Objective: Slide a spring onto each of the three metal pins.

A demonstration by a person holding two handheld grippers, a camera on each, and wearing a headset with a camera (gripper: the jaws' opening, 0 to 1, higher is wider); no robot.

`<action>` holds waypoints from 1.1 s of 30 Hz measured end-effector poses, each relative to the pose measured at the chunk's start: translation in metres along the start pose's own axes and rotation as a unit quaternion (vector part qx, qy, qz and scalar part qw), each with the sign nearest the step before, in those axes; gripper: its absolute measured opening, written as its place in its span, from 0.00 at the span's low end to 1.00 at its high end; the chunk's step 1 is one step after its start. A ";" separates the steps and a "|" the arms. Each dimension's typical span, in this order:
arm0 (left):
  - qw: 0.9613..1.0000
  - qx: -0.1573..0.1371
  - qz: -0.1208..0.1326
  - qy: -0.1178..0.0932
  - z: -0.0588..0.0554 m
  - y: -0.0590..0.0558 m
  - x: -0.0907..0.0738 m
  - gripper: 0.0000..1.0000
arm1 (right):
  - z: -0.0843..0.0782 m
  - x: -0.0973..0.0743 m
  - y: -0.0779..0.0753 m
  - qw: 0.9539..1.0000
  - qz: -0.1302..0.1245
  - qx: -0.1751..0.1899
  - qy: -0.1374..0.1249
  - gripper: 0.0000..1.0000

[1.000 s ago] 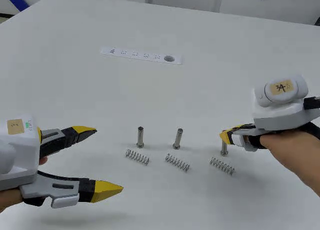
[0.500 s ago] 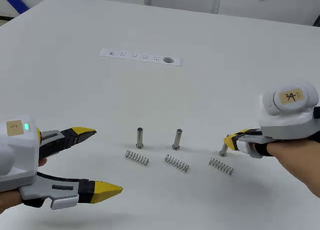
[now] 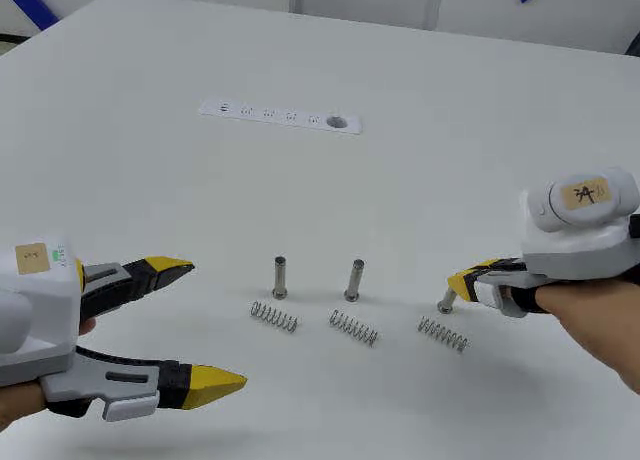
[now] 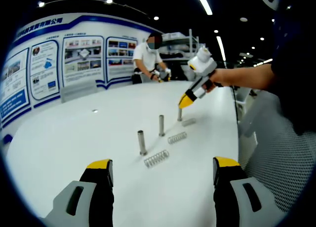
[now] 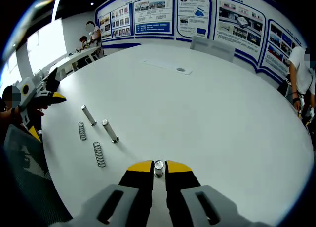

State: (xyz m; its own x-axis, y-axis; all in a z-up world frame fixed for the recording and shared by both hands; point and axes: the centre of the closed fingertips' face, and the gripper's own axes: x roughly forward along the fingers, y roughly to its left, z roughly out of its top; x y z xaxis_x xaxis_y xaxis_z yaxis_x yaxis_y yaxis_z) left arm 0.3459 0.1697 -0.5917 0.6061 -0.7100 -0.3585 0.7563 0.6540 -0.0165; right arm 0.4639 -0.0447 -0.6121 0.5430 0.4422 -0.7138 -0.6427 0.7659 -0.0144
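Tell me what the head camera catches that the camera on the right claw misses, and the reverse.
Head view's extra: the third spring lying by the right claw, plus that claw's white body and the hand holding it. Right gripper view's extra: wall posters, people at the room's edge, and a close look at the third pin clamped between its tips. Shared: two other pins, two springs, the socket strip and the open left claw.

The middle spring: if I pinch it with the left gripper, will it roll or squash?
The middle spring lies on its side on the smooth table, so a sideways nudge would probably roll it. Its thin, open coils suggest it is light and may squash or bow under a firm pinch.
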 end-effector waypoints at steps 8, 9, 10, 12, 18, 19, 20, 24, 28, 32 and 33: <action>1.000 0.000 -0.001 0.001 0.000 0.001 0.000 0.84 | 0.002 -0.003 0.003 1.000 0.002 -0.006 -0.005 0.11; 1.000 0.001 -0.001 0.001 0.000 0.001 0.000 0.84 | 0.003 -0.005 0.004 1.000 0.002 -0.007 -0.007 0.12; 1.000 0.000 -0.001 0.001 0.000 0.001 0.001 0.84 | 0.003 -0.005 0.004 1.000 0.002 -0.008 -0.008 0.12; 1.000 0.001 -0.002 0.002 0.000 0.000 0.001 0.84 | 0.003 -0.008 0.005 1.000 0.002 -0.009 -0.011 0.12; 1.000 0.002 -0.002 0.002 0.001 -0.001 0.001 0.84 | 0.001 -0.017 0.008 1.000 0.005 -0.012 -0.018 0.14; 1.000 0.002 -0.002 0.002 0.001 -0.001 0.001 0.84 | 0.001 -0.018 0.009 1.000 0.006 -0.011 -0.020 0.15; 1.000 0.003 -0.002 0.002 0.001 -0.001 0.000 0.84 | 0.000 -0.019 0.009 1.000 0.006 -0.011 -0.021 0.15; 1.000 0.004 -0.002 0.003 0.001 -0.001 -0.001 0.84 | -0.009 -0.024 0.011 1.000 0.011 -0.019 -0.018 0.16; 1.000 0.004 -0.002 0.004 0.002 -0.001 -0.001 0.84 | -0.020 -0.026 0.010 1.000 0.017 -0.022 -0.013 0.16; 1.000 0.005 -0.003 0.004 0.002 -0.002 -0.001 0.84 | -0.028 -0.027 0.013 0.999 0.028 -0.024 -0.009 0.16; 1.000 0.006 -0.003 0.004 0.002 -0.002 -0.001 0.84 | -0.029 -0.027 0.015 0.999 0.032 -0.027 -0.010 0.16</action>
State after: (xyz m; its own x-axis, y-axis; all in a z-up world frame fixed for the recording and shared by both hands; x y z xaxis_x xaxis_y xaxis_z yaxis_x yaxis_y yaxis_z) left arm 0.3447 0.1684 -0.5893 0.6000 -0.7111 -0.3664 0.7624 0.6471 -0.0074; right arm 0.4238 -0.0585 -0.6134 0.5106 0.4985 -0.7006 -0.7042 0.7099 -0.0081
